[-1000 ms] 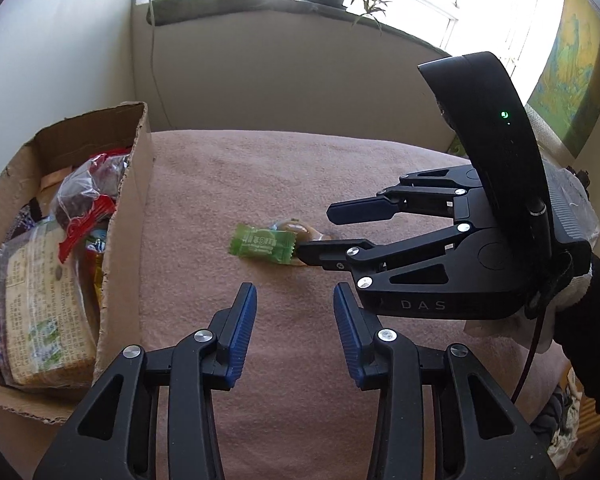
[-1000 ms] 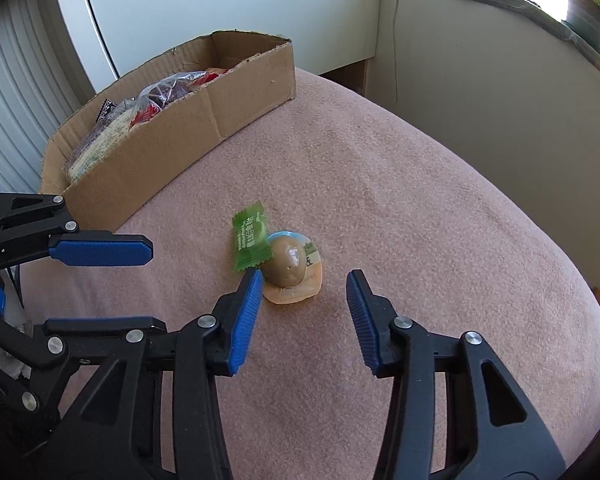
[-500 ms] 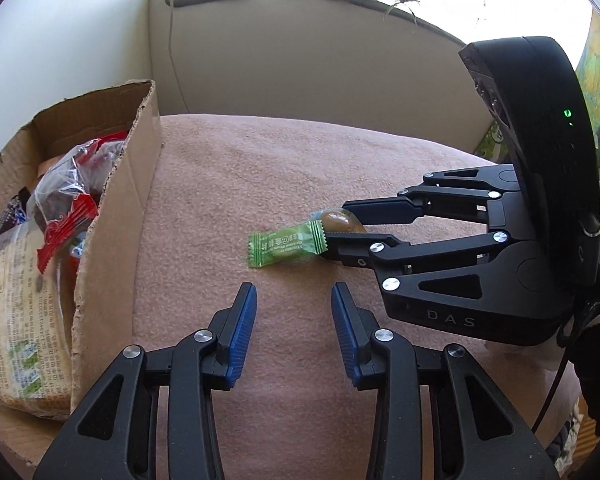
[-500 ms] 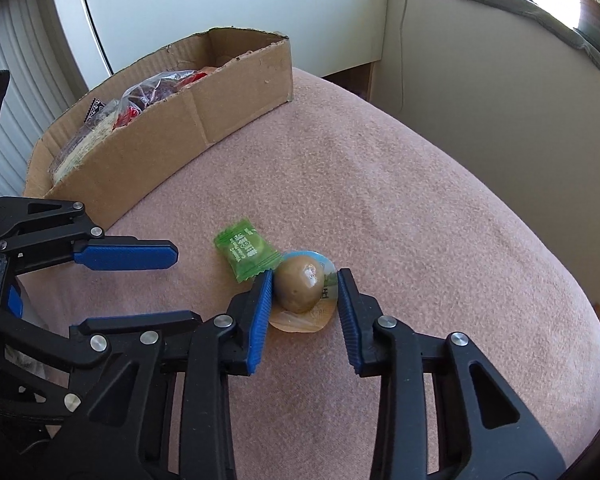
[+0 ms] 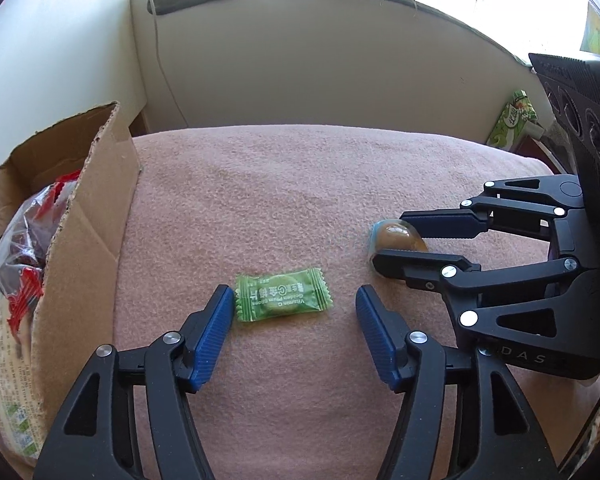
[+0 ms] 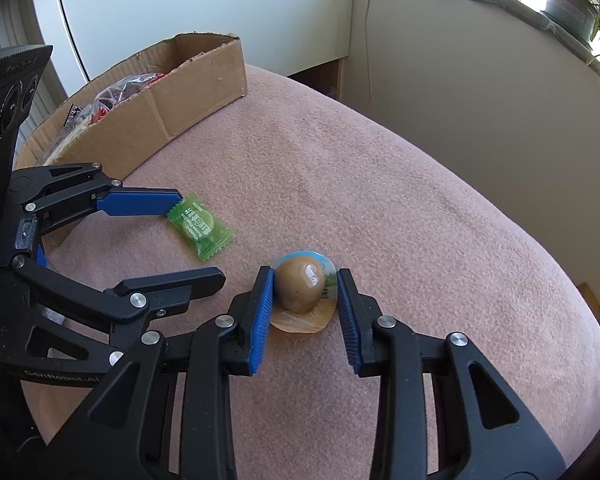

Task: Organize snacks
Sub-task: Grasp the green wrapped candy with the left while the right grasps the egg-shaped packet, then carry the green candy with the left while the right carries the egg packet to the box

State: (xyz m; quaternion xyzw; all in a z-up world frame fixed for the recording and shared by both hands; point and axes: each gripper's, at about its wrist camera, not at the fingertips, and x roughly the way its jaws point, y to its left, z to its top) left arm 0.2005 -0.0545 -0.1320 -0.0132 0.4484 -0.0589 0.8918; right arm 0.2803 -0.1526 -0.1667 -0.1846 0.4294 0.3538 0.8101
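Left claw (image 5: 296, 312) opening, straddling green plum candy (image 5: 283, 294), long axis crosswise between pads, untouched. Right claw (image 6: 305, 300) clamped on brown jelly cup (image 6: 302, 286).

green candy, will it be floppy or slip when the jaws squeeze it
The green candy looks light, so a push would probably slide it on the blanket. Its crimped ends likely flop; the round middle should stay firm. The glossy wrapper may slip.

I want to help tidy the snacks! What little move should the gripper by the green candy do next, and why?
Probably ease the left gripper down around the green candy and close. Its jaws are opening, and the candy lies flat on the pink blanket just ahead of the tips, not yet between the pads. The cardboard box waits beside it.
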